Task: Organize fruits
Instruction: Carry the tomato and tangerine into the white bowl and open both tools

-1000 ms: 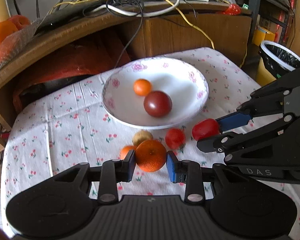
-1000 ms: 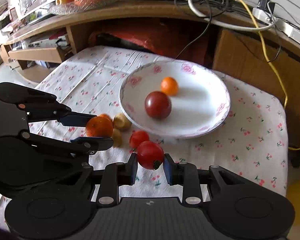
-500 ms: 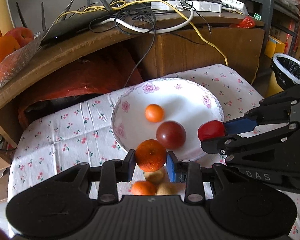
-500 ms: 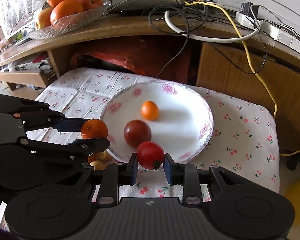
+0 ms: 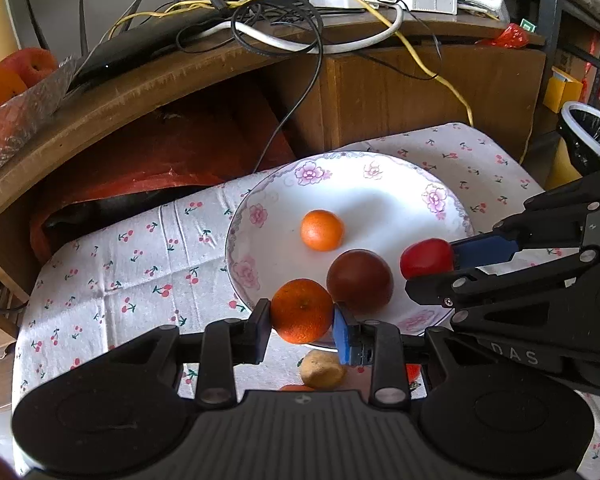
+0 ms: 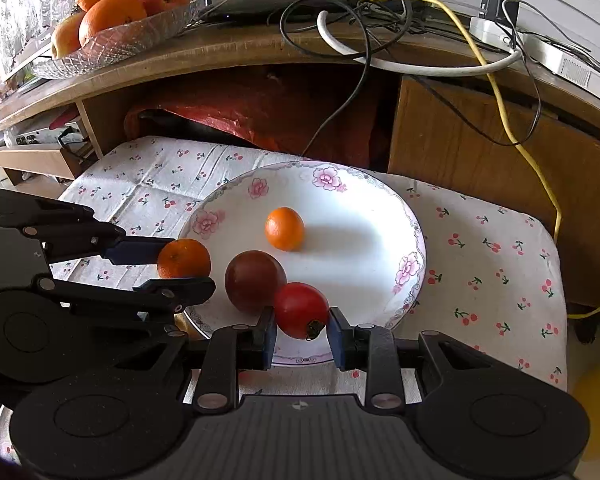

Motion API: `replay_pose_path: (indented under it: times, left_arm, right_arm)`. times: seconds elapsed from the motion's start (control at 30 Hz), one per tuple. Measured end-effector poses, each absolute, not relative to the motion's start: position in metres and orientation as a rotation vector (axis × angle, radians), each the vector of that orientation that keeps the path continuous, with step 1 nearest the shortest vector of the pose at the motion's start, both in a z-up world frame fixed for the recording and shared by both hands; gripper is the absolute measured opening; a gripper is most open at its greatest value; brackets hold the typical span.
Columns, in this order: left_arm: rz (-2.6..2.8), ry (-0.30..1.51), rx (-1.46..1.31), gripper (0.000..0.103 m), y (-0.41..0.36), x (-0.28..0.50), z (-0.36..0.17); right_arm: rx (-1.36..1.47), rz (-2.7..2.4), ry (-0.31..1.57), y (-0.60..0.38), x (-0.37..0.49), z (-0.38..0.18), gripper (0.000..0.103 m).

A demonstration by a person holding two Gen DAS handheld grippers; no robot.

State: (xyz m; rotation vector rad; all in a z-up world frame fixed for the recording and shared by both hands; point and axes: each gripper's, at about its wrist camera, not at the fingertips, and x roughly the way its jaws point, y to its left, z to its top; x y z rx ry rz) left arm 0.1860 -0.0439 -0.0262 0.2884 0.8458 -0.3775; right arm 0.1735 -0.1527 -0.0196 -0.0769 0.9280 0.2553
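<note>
My left gripper [image 5: 301, 322] is shut on an orange tangerine [image 5: 302, 311], held over the near-left rim of the white floral plate [image 5: 440, 196]. My right gripper [image 6: 302, 330] is shut on a red tomato [image 6: 302, 309] above the plate's [image 6: 380, 200] near edge. On the plate lie a small tangerine [image 6: 284, 228] and a dark red tomato [image 6: 255, 281]. In the right wrist view the held tangerine [image 6: 184, 259] shows at the plate's left rim. Below my left gripper a yellowish fruit [image 5: 321, 369] rests on the cloth, with another orange fruit mostly hidden.
The cherry-print tablecloth [image 6: 492, 248] covers a small table. Behind it stands a wooden desk [image 6: 260, 48] with tangled cables [image 6: 380, 28] and a glass bowl of oranges and apples [image 6: 112, 12]. A lined bin [image 5: 590, 136] is at the right.
Both grippers have carried their fruit forward and up from the cloth, over the plate's near rim. The loose fruits on the cloth have dropped below the left gripper.
</note>
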Motion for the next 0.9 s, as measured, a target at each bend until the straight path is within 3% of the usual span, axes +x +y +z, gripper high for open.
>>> replay_pose_path:
  times: [0.9]
  left_arm:
    - [-0.359, 0.835, 0.286, 0.040, -0.0474, 0.1964, -0.0301]
  right_arm:
    - [-0.083, 0.230, 0.930, -0.1519, 0.1829, -0.0282, 0.027]
